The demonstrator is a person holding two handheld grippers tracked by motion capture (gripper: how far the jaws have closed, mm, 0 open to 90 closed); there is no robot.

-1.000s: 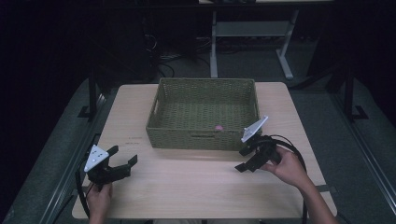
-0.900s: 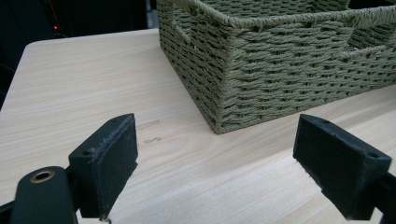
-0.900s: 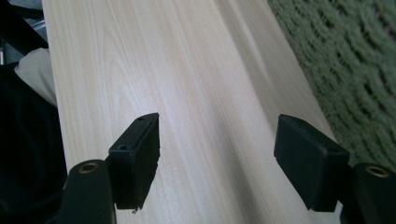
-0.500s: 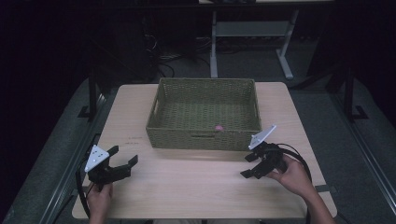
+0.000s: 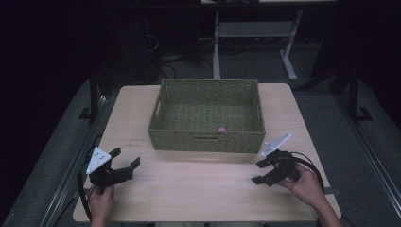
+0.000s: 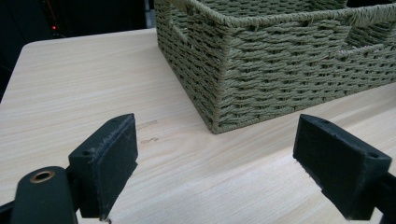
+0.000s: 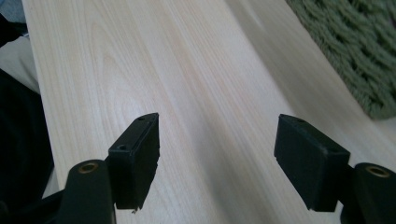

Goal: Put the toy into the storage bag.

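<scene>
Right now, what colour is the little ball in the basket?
Pink. The little ball lies inside the green woven basket, best seen in the high view.

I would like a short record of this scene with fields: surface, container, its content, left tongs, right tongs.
surface: light wooden table
container: green woven basket, at the far middle of the table
content: one small pink thing near the basket's front wall
left tongs: open, nothing between the jaws, pointed toward the basket
right tongs: open, nothing between the jaws, over bare table in front of the basket's right corner
</scene>
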